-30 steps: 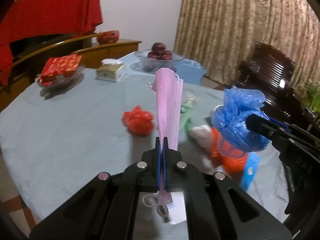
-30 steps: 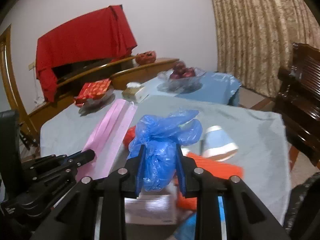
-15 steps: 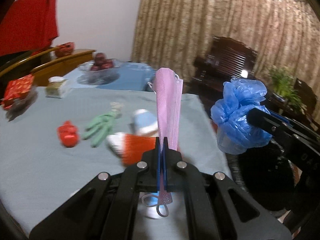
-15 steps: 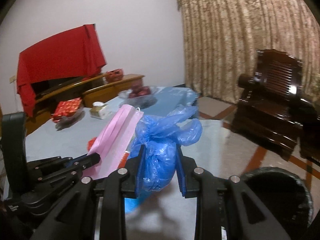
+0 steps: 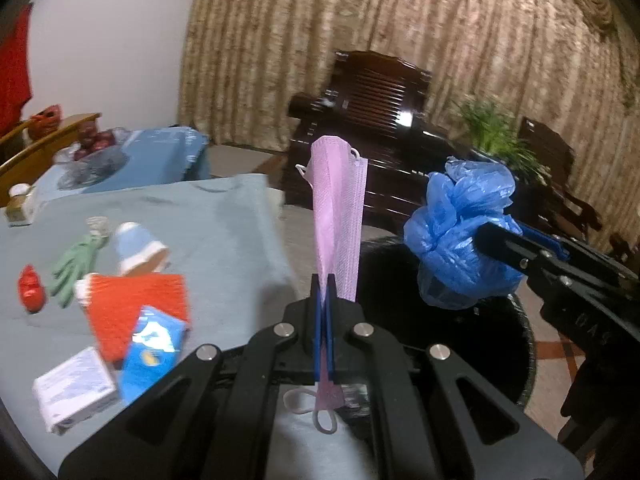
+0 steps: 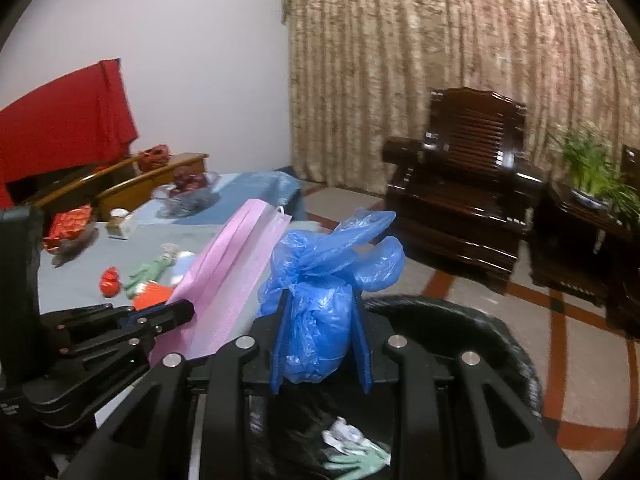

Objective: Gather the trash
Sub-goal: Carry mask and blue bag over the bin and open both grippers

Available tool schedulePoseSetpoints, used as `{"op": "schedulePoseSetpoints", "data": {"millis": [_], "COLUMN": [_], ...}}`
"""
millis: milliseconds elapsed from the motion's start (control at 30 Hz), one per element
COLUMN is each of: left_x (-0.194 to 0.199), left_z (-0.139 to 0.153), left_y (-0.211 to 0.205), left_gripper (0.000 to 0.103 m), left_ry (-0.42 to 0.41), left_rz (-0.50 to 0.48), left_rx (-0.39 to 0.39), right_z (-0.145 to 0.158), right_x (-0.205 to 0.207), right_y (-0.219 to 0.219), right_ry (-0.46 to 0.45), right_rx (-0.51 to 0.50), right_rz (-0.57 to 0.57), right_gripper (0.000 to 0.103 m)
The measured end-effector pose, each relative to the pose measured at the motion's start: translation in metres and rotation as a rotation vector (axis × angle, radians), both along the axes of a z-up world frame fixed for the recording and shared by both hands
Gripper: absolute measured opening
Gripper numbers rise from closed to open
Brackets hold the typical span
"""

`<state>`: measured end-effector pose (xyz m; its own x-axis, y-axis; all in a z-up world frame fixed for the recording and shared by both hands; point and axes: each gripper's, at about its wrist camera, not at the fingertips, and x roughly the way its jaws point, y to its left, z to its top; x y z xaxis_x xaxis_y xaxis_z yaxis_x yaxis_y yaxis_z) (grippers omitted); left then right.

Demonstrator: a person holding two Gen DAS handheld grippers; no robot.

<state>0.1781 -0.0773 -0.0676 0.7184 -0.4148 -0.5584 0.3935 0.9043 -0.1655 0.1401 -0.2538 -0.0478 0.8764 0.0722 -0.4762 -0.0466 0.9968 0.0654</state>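
Left tool [image 5: 325, 280] pinches pink mask [image 5: 339, 216]; right tool [image 6: 320, 304] grips blue bag [image 6: 320, 304] above bin [image 6: 480, 320].

I can read almost nothing here. The black arm of the right hand-held gripper [image 5: 476, 236] has raised letters near the right edge of the left wrist view, but they are turned sideways and I cannot make them out. The flat blue packet [image 5: 152, 356] on the tabletop [image 5: 224, 240] has a white and yellow picture, with no words I can read. The small white box [image 5: 74, 392] beside it has grey print, too blurry to read.
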Motion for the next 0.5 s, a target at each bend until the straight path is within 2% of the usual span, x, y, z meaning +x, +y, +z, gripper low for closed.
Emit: {"op": "schedulePoseSetpoints", "data": {"millis": [367,500], "left_x": [0.011,0.012], "left_z": [-0.027,-0.037], "left_y": [-0.064,-0.074], "left_gripper": [0.001,0.008], "left_ry": [0.084,0.11], "left_rz": [-0.137,-0.16], "left_rx": [-0.007,0.006], "right_z": [-0.031,-0.04], "right_x": [-0.016,-0.016], "right_y": [-0.052,-0.055], "right_ry": [0.076,0.102], "right_rx": [0.004,-0.002], "right_rz": [-0.132,-0.145], "right_gripper": [0.028,0.03]}}
